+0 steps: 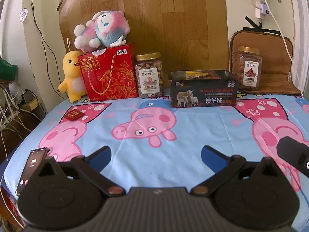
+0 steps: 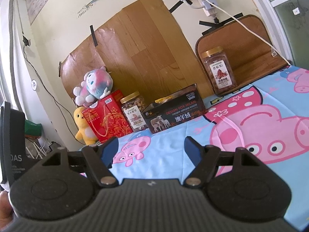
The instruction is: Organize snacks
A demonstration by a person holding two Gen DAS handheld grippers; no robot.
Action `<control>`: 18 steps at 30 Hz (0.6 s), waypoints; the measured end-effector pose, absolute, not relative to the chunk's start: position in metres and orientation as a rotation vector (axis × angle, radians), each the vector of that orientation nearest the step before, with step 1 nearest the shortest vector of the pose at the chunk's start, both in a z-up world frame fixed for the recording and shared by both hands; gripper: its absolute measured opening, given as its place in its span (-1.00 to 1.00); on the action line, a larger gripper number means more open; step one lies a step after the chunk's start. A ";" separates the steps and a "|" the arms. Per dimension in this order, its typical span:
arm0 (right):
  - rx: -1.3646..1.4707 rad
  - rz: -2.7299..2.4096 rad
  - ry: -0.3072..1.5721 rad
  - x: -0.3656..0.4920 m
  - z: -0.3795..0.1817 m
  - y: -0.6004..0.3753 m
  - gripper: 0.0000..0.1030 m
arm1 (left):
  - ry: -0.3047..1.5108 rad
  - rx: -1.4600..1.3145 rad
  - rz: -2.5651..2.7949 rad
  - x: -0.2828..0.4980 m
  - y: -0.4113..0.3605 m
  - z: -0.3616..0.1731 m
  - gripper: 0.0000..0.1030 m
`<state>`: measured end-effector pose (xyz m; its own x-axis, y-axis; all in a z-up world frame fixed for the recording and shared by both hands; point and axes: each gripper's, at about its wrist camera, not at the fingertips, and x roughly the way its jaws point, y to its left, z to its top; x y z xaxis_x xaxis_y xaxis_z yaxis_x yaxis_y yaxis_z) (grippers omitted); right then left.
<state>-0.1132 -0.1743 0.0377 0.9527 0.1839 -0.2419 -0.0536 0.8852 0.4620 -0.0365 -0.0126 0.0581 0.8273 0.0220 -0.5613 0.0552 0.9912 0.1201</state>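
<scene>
A dark open box point(image 1: 202, 94) point(image 2: 173, 114) printed with sheep stands at the back of the table and holds snack packets point(image 1: 197, 74). A small red packet point(image 1: 74, 115) lies alone on the cloth at the left. Two nut jars stand upright: one point(image 1: 149, 75) point(image 2: 134, 112) beside the red gift box point(image 1: 110, 73) point(image 2: 108, 116), the other point(image 1: 249, 68) point(image 2: 219, 70) on a brown mat at the right. My left gripper point(image 1: 156, 154) is open over the cloth, holding nothing. My right gripper point(image 2: 150, 150) is open too, tilted, with nothing between its fingers.
A phone point(image 1: 30, 169) lies at the table's front left corner. Two plush toys, a yellow one point(image 1: 72, 77) and a pink-blue one point(image 1: 102, 30), sit by the gift box. Cables and a power strip point(image 1: 260, 2) hang on the wall. The other gripper's body point(image 1: 293, 154) enters at the right.
</scene>
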 end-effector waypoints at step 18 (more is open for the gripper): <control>0.468 0.129 0.294 -0.113 0.035 -0.175 0.50 | 0.625 0.142 -0.017 -0.036 -0.014 0.052 1.00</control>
